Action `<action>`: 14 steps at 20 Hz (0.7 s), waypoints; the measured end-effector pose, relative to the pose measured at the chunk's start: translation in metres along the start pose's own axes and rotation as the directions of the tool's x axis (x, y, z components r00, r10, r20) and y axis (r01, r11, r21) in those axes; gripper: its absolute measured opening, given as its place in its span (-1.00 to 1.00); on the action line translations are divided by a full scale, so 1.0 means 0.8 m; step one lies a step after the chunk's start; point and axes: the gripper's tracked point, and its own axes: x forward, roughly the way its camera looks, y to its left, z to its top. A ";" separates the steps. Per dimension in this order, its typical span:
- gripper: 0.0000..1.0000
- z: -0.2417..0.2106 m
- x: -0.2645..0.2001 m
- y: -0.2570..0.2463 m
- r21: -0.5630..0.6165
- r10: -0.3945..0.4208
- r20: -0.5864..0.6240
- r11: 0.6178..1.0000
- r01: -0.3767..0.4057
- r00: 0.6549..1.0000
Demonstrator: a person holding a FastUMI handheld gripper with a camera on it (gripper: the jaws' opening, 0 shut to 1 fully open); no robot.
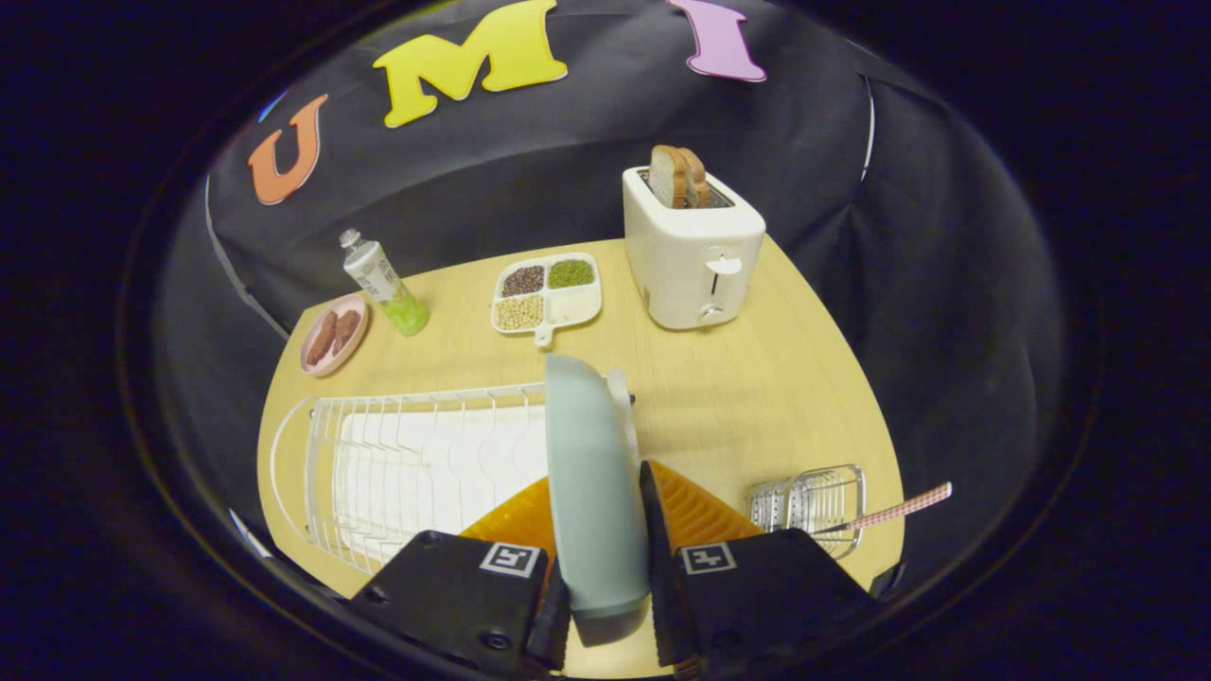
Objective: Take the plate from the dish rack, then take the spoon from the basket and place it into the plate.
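Gripper (605,605), lower centre: fingers clamped on plate (591,492), held edge-on, apparently for lifting from dish rack (416,463) at lower left; spoon (889,514) stood in basket (814,506), lower right

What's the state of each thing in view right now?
gripper: shut on the plate, one finger on each face
plate: on edge, at the dish rack's end
dish rack: on the table, slots bare
spoon: in the basket, handle sticking out
basket: upright
toaster: bread up in the slots
bottle: capped, standing
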 end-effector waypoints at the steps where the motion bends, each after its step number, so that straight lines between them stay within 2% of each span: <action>1: -0.22 0.002 -0.002 0.001 -0.004 -0.026 0.003 1.000 0.026 1.000; 5: -0.33 0.024 -0.017 -0.014 -0.060 -0.173 0.064 0.982 0.177 0.983; 9: -0.34 0.031 -0.033 -0.016 -0.061 -0.216 0.099 0.973 0.222 0.971; 11: -0.35 0.041 -0.049 -0.016 -0.037 -0.201 0.141 0.977 0.208 0.969; 14: -0.36 0.036 -0.077 -0.001 -0.015 -0.101 0.164 0.994 0.105 0.981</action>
